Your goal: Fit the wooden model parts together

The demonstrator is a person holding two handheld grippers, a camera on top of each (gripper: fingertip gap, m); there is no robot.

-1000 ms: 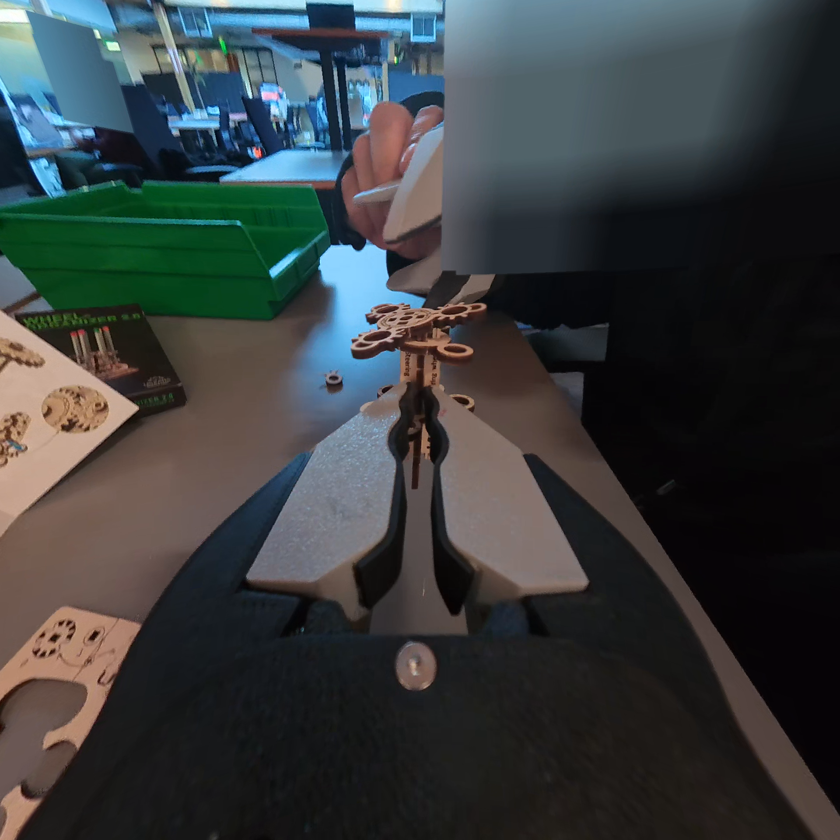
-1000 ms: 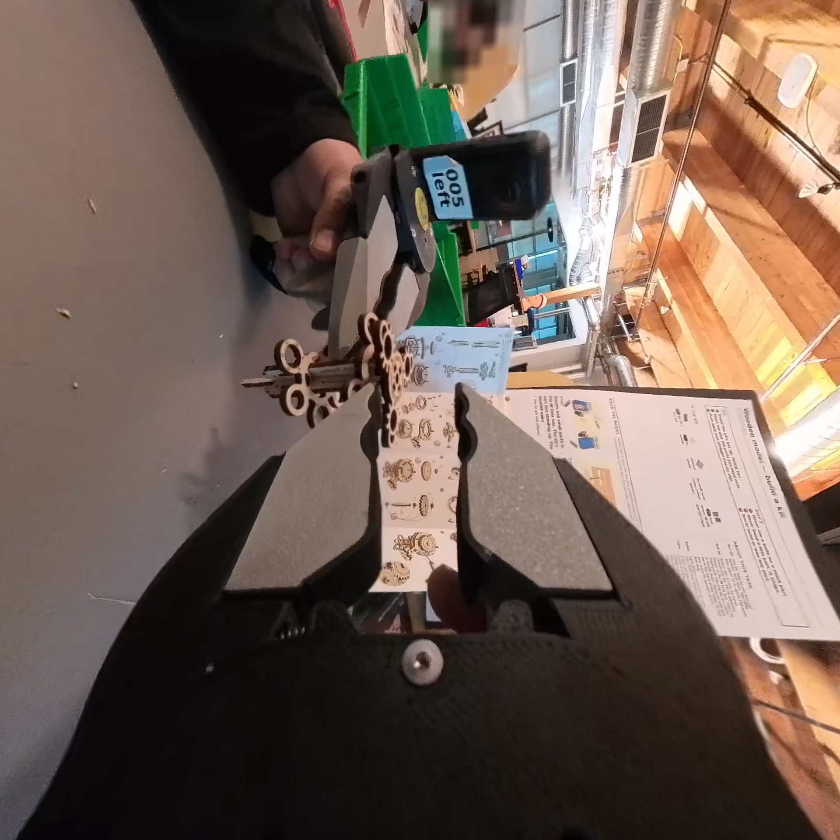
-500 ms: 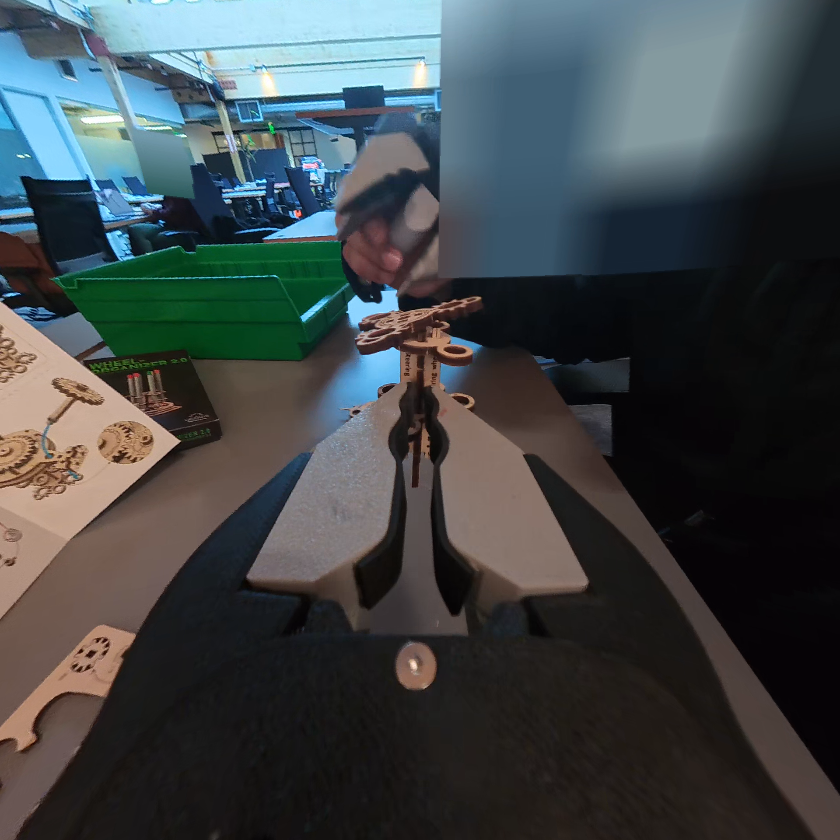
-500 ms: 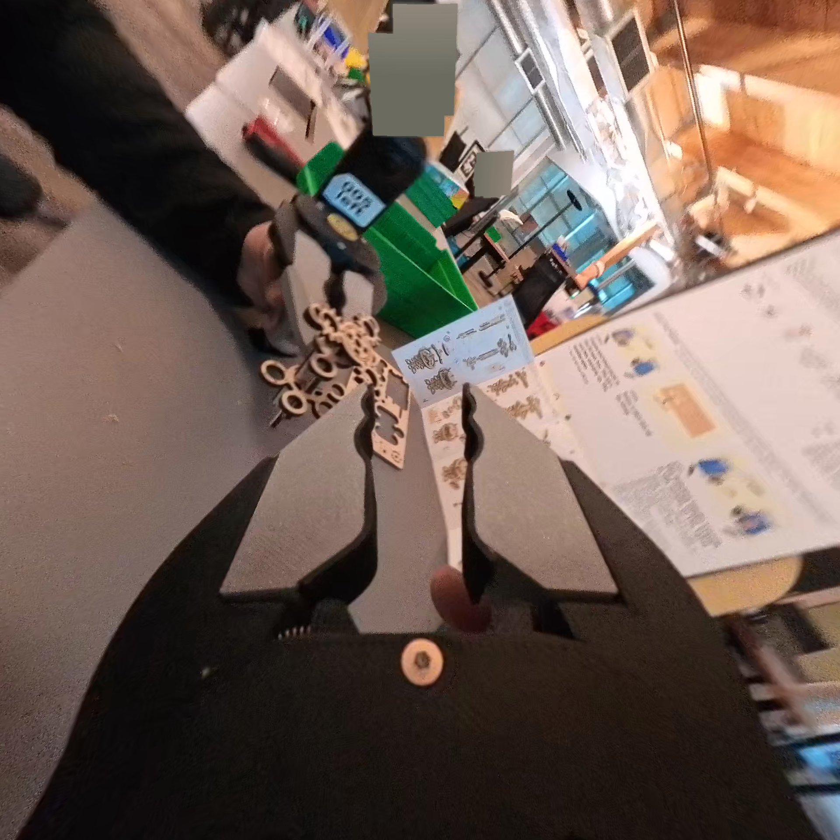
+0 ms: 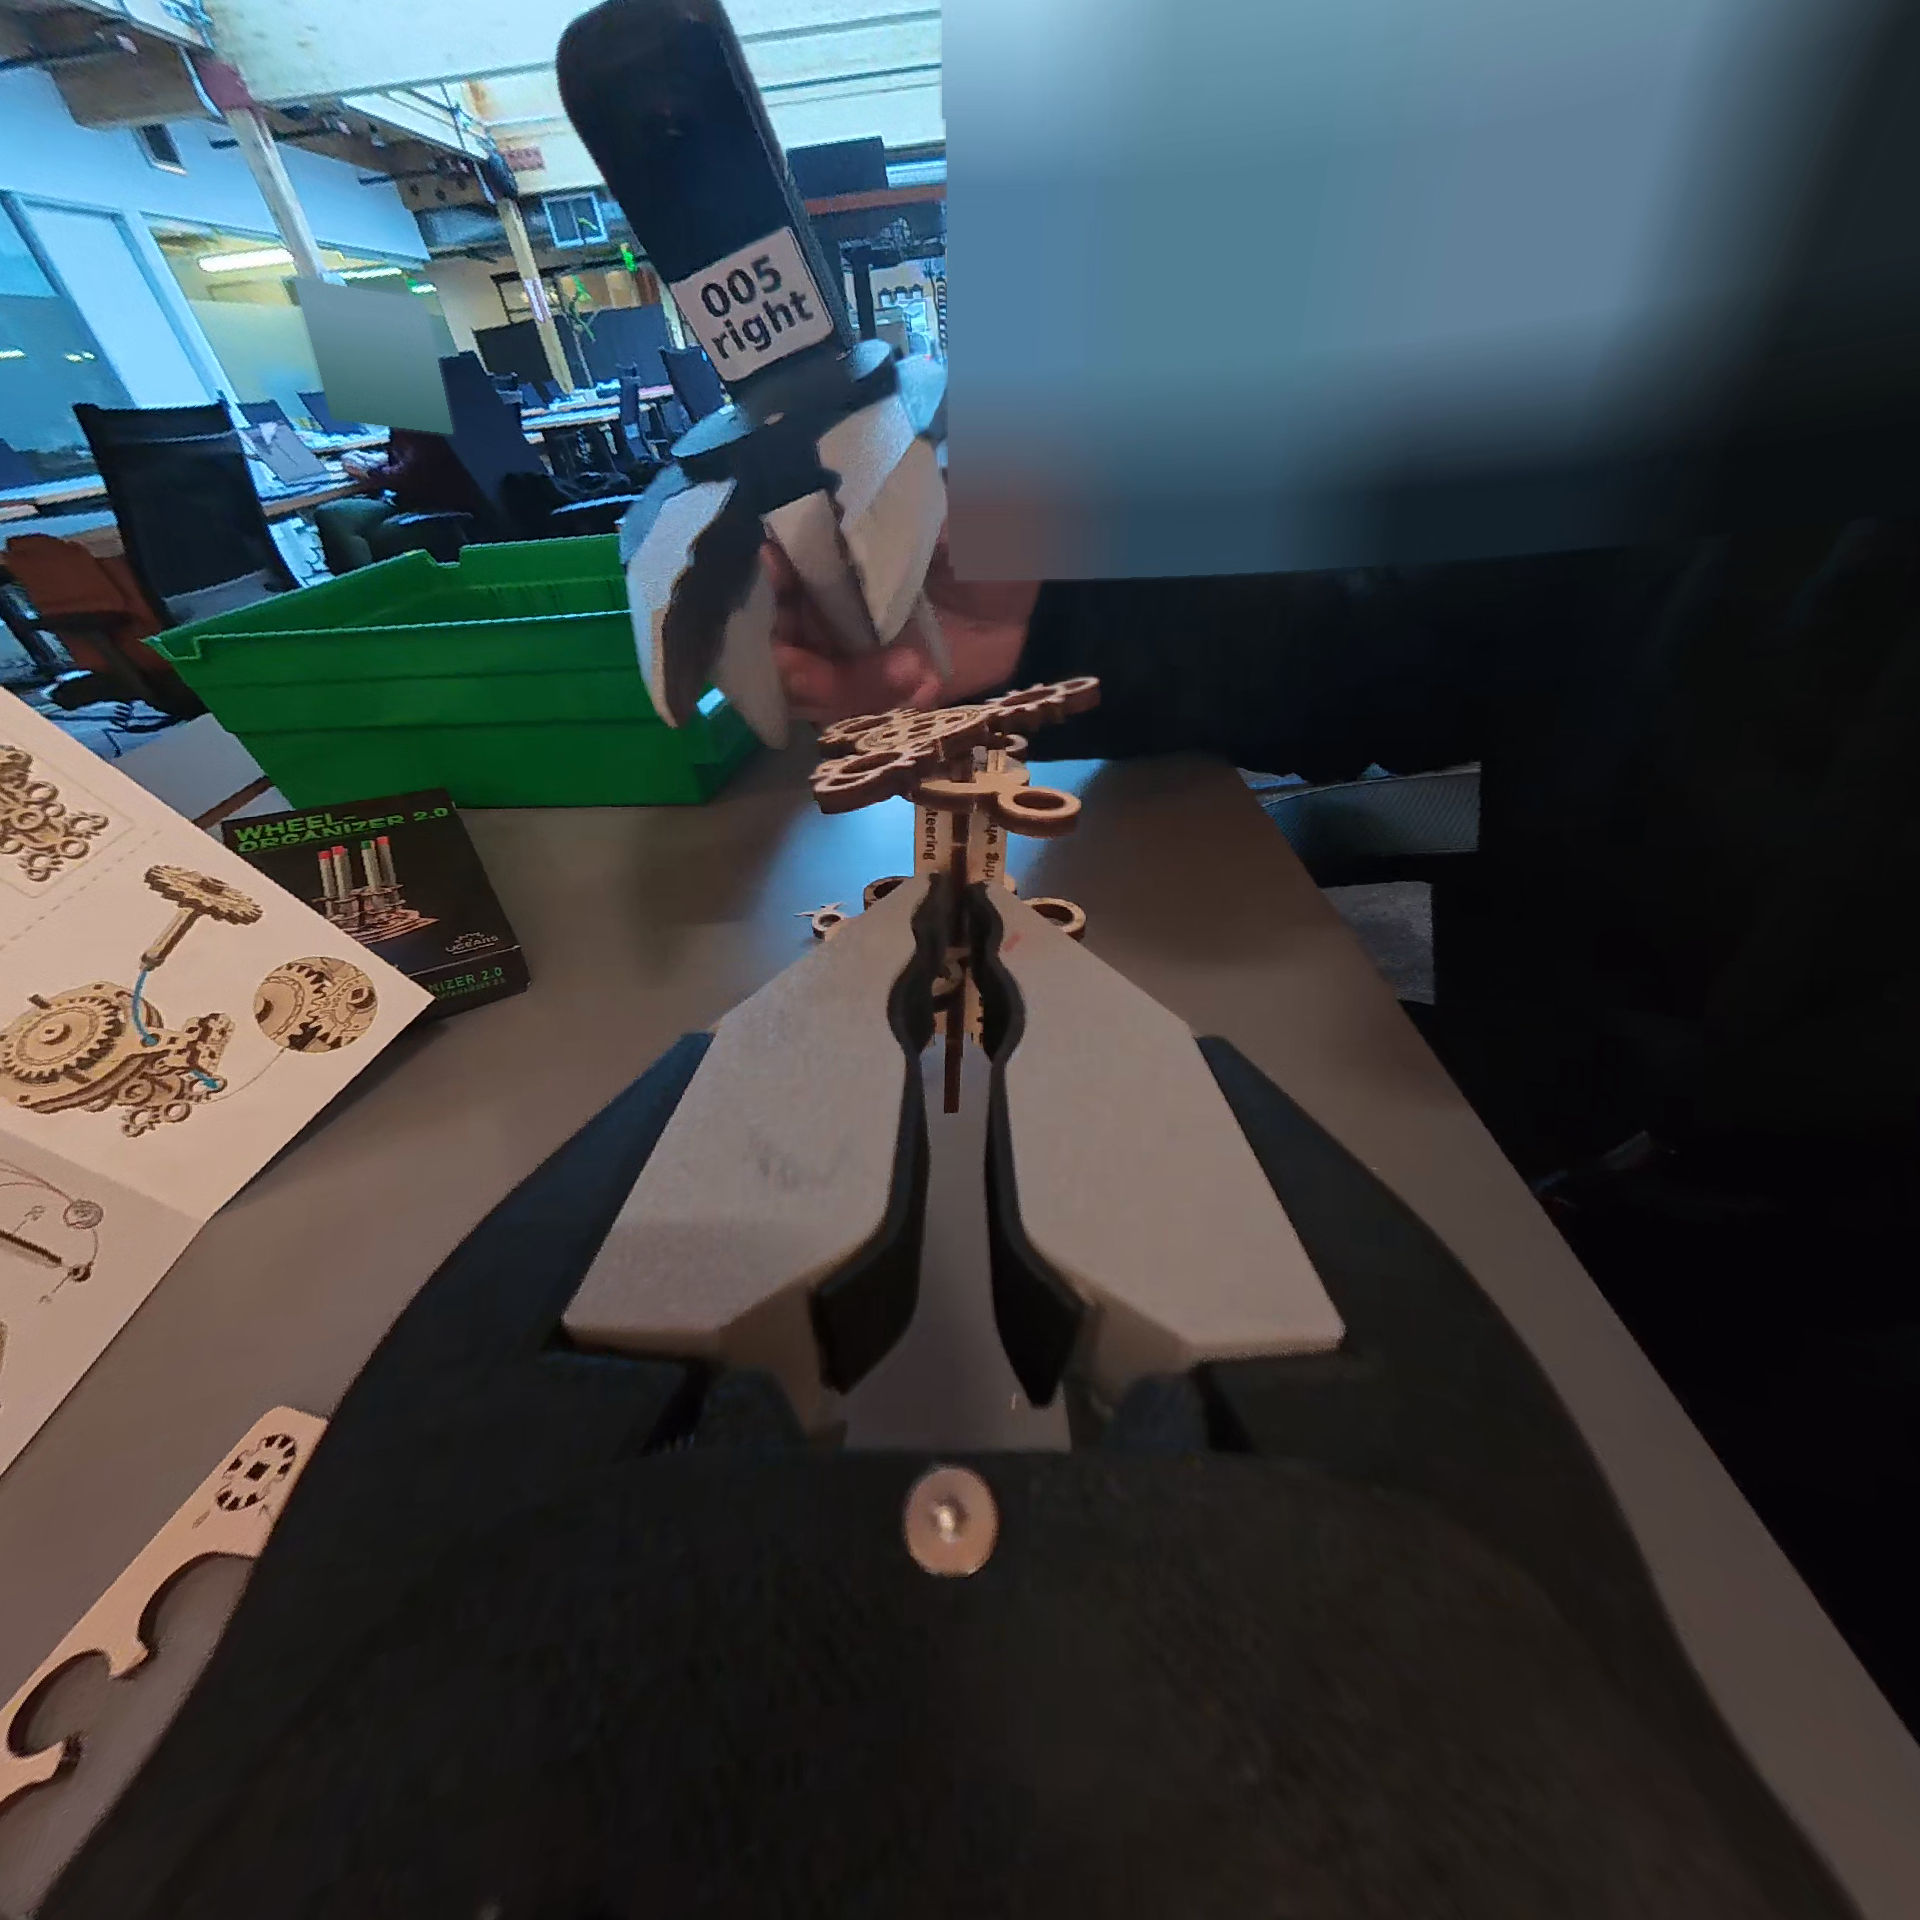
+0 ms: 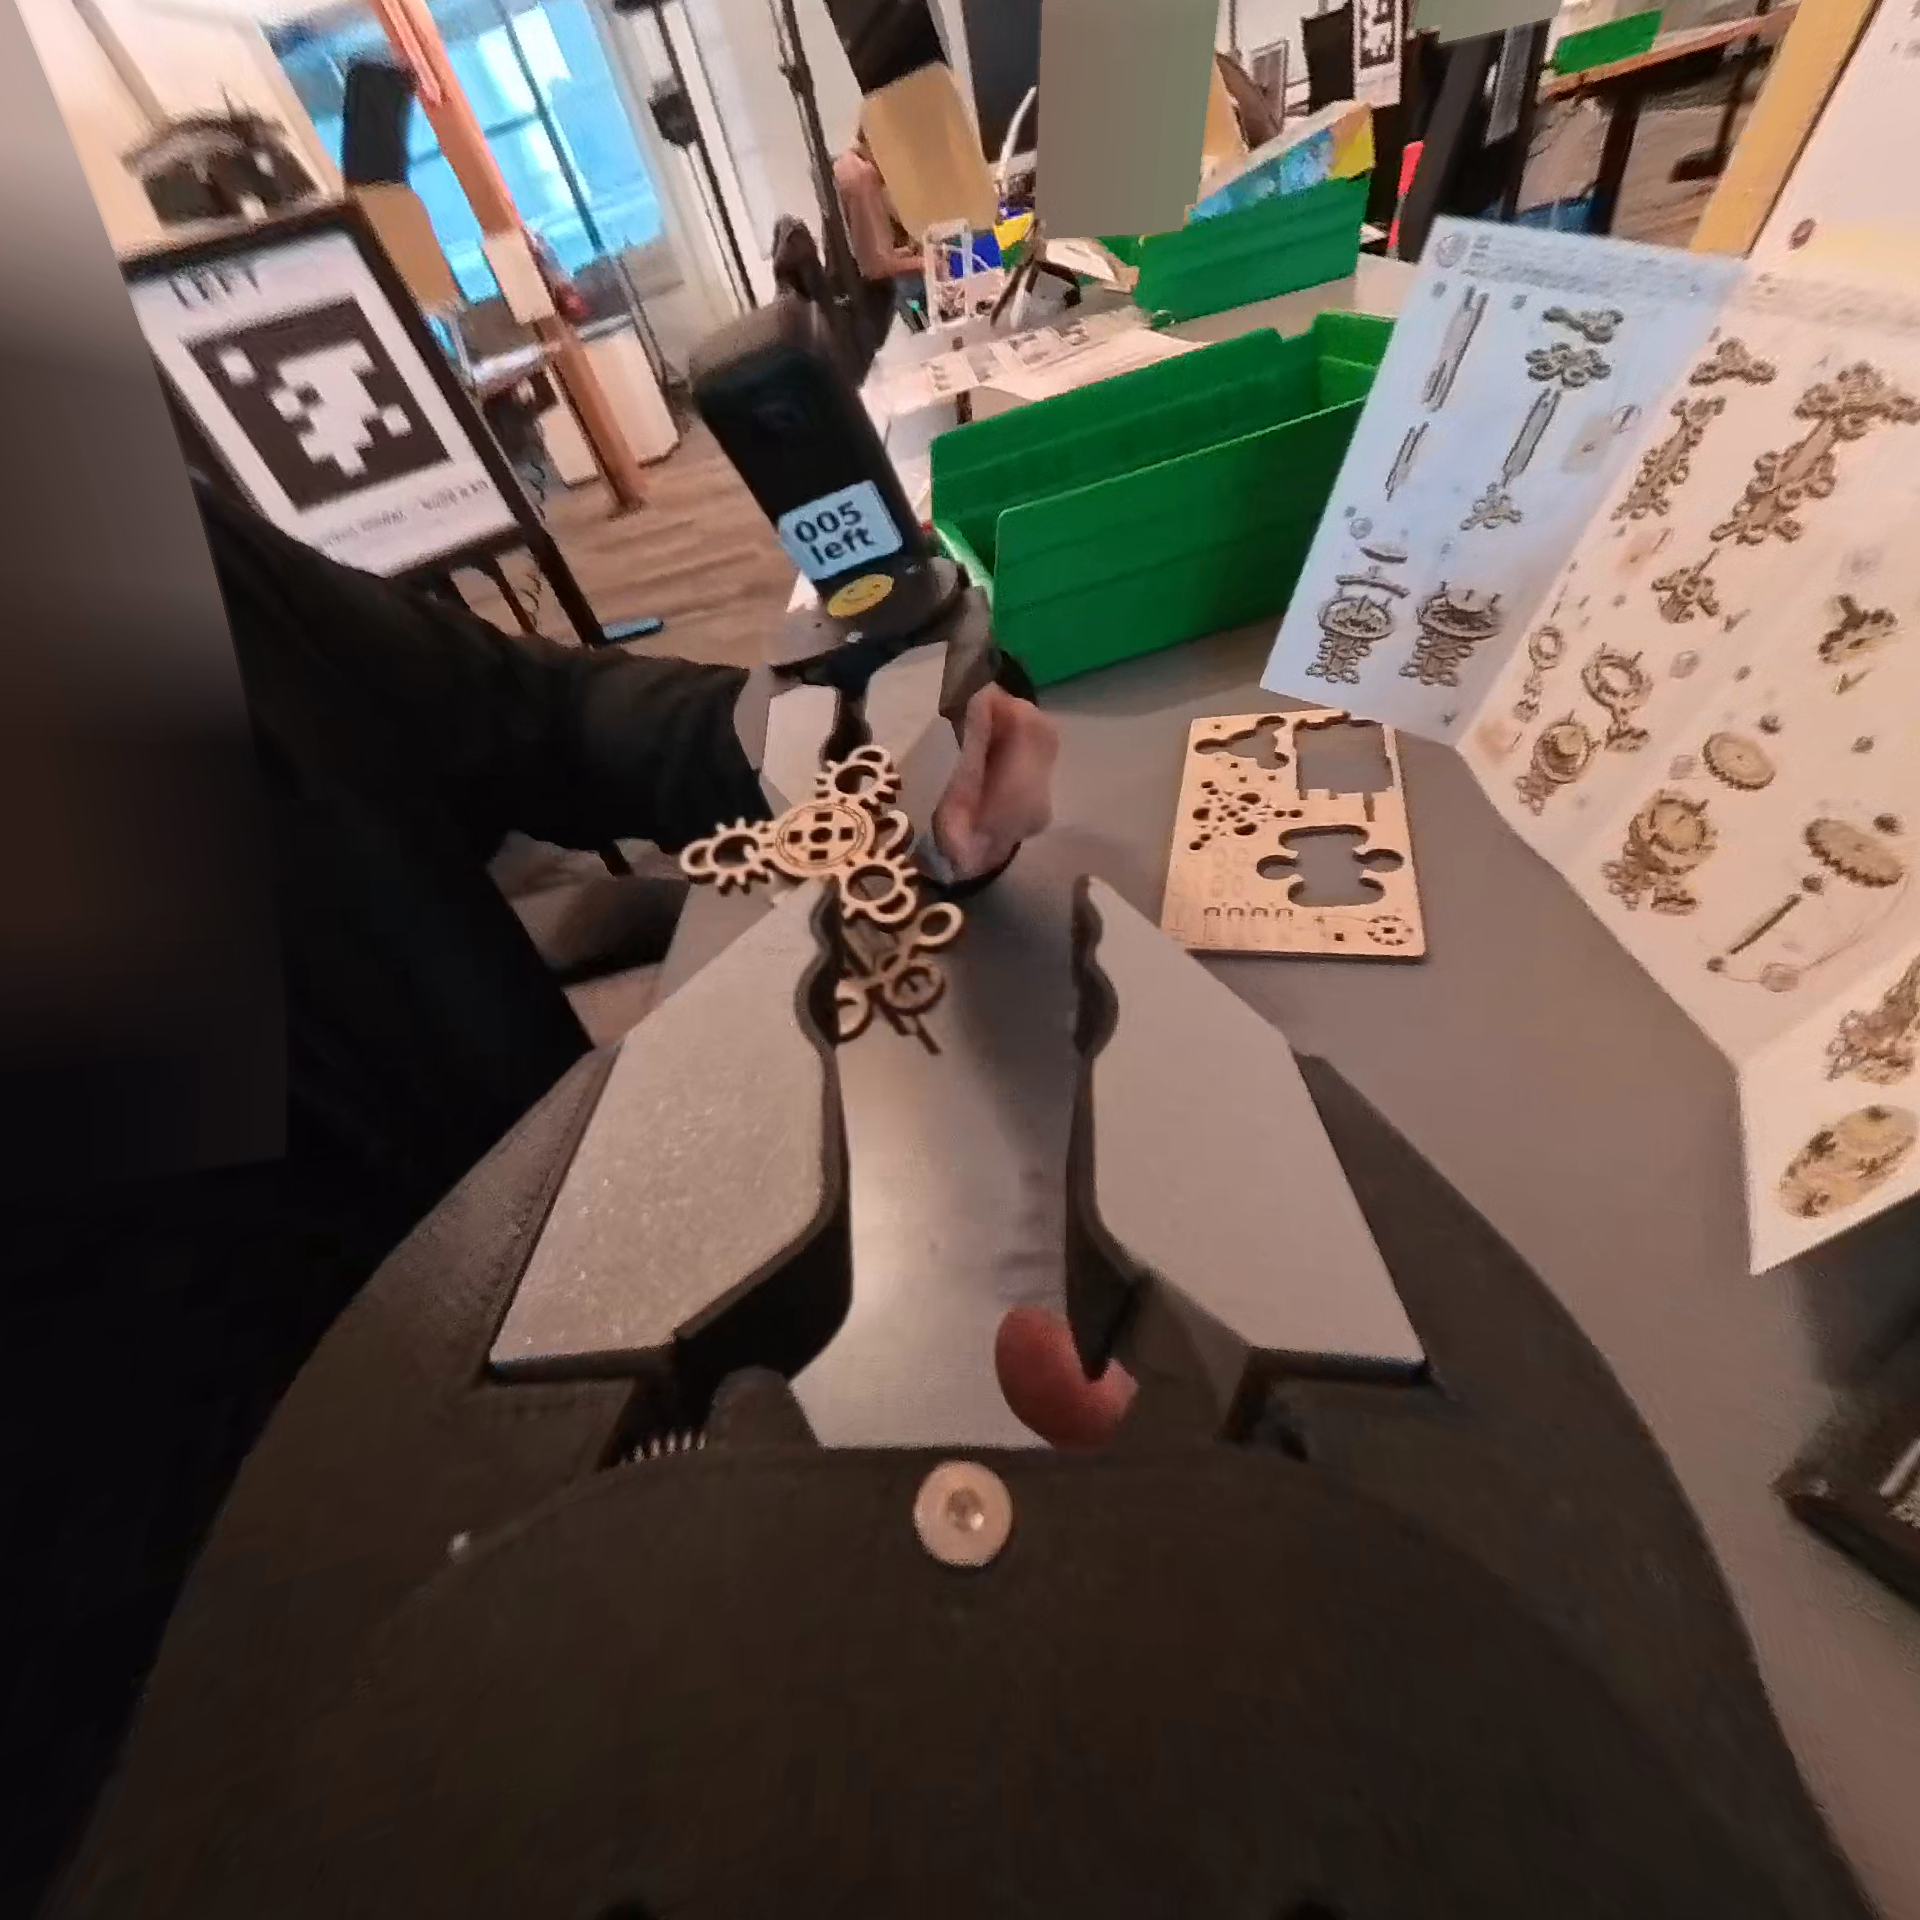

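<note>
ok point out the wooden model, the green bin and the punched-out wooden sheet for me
wooden model point(image 6: 821, 836), right wrist view, on the round hub of its top gear piece
green bin point(image 5: 457, 681), left wrist view, on its front wall
punched-out wooden sheet point(image 6: 1236, 821), right wrist view, on the solid wood at its middle

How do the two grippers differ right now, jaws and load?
The left gripper is shut on the wooden model, holding its stem upright; the right gripper is open and empty. The left sits low over the grey table; the right hangs above the model, tips pointing down. Both have grey fingers.
</note>
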